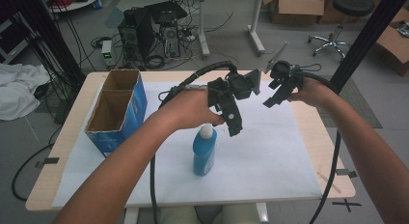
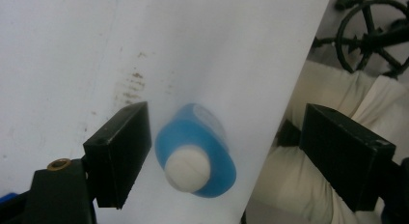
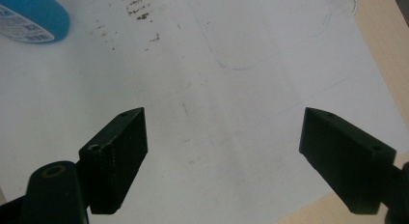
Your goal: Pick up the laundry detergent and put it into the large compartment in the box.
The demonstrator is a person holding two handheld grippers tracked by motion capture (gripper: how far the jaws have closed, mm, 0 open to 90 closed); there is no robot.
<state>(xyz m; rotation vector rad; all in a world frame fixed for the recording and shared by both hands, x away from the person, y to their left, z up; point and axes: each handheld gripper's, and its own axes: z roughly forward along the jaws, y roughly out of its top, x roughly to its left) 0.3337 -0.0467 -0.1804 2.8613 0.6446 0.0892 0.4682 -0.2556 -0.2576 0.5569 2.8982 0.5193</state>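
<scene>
A blue bottle [image 1: 204, 152] with a white cap stands upright on the white sheet [image 1: 270, 151] near the table's front middle. My left gripper [image 1: 233, 121] hovers just above it, open. In the left gripper view I look down on the bottle [image 2: 197, 150] and its white cap [image 2: 187, 169] between the wide-apart jaws, closer to the left one. My right gripper [image 1: 275, 96] is held open above the sheet's far right part. In the right gripper view its jaws frame bare sheet, and the bottle's [image 3: 34, 19] blue base shows at top left.
An open blue cardboard box [image 1: 117, 108] with two compartments stands on the table's left side. The wooden table edge [image 1: 333, 151] shows past the sheet at right. Scuff marks [image 3: 142, 9] dot the sheet. Cables trail from both grippers.
</scene>
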